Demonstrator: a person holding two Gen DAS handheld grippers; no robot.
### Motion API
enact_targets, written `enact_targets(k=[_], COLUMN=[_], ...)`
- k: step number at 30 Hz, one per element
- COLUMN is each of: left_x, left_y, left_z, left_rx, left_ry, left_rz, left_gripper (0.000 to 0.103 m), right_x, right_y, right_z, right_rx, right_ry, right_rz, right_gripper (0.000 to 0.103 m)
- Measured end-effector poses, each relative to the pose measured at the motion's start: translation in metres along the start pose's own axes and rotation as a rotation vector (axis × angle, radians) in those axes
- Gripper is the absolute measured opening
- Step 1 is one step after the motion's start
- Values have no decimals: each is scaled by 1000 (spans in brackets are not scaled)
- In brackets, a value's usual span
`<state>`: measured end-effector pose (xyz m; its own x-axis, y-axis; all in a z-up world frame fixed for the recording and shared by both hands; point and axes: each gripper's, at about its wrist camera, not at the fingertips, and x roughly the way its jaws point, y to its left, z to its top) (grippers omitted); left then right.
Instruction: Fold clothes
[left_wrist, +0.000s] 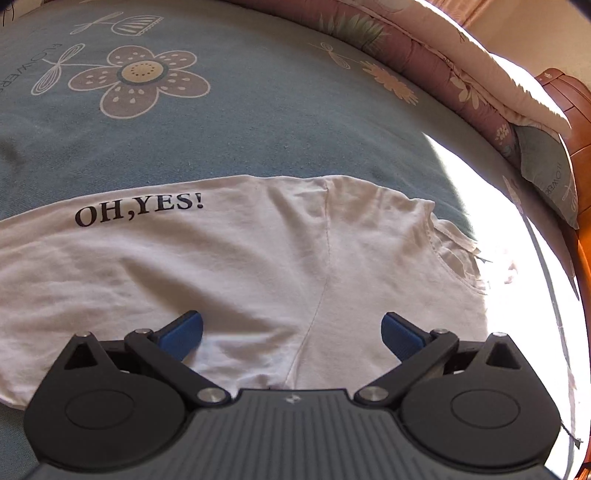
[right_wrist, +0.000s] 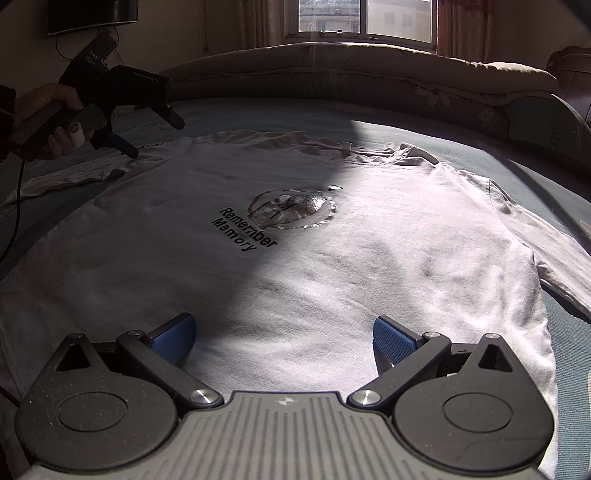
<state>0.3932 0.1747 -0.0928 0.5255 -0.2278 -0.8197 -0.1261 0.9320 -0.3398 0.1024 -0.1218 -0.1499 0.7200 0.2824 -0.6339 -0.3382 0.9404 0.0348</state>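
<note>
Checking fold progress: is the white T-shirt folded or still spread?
Spread. The white T-shirt lies flat on the bed, front print up, both sleeves out, no folds.

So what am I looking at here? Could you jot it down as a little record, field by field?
Garment: white T-shirt spread flat, front up
Print: "Remember Memory" on chest; "OH,YES!" on sleeve
Surface: blue flowered bed sheet
Left gripper: open, over the sleeve, held in a hand
Right gripper: open, above the hem
Folding: not yet begun
Background: rolled quilt, window
</note>
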Motion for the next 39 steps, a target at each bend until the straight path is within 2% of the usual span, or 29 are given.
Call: enact_targets(k=[2,5,7,8,10,15,18,19,23,25,27,30,31,35,37,39], left_x=[-4,-19,-31,-36,-46,-28,-17,-22,-43,-53,-54,-39,-38,-57,-70,-90], left_y=[1,4,7,9,12,24,34,34,33,38,50,74,77,70,73,77], left_z=[-14,-29,-26,-22,-12,9,-8,-17,-30,-22,-12,-10,-15,-45,-49,-43], left_rx=[25,44,27,15,11,-61,-109,-97,-19,7,-14,-119,-117,2,3,24], left_ry=[0,56,93,83,14,-48,-8,-17,52,2,-43,-6,-1,9,56,-8], left_rz=[4,7,0,-4,-7,3,42,29,-7,37,70,82,81,72,58,61], left_gripper=[102,102,102,102,102,102,102,102,102,102,102,102,102,102,102,102], right_x=[0,0,0,-1,-1,-1,-1,-1,-1,-1,-2,-2,-2,-2,-2,-3], right_y=[0,0,0,0,1,1,1,1,1,1,1,1,1,1,1,1], right_z=[0,0,-1,-1,-1,-1,-1,-1,-1,-1,-1,-1,-1,-1,0,1], right_rx=[0,-1,-1,-1,-2,-2,-1,-1,-1,-1,-2,-2,-2,-3,-5,-8], right_ry=[0,0,-1,-1,-1,-2,-2,-2,-2,-2,-2,-2,-2,-2,5,14], right_rz=[0,-1,-2,-3,-4,-3,-2,-2,-3,-4,-4,-4,-4,-4,-4,-3], right_gripper=[103,103,103,103,103,103,103,103,103,103,103,103,103,103,103,103])
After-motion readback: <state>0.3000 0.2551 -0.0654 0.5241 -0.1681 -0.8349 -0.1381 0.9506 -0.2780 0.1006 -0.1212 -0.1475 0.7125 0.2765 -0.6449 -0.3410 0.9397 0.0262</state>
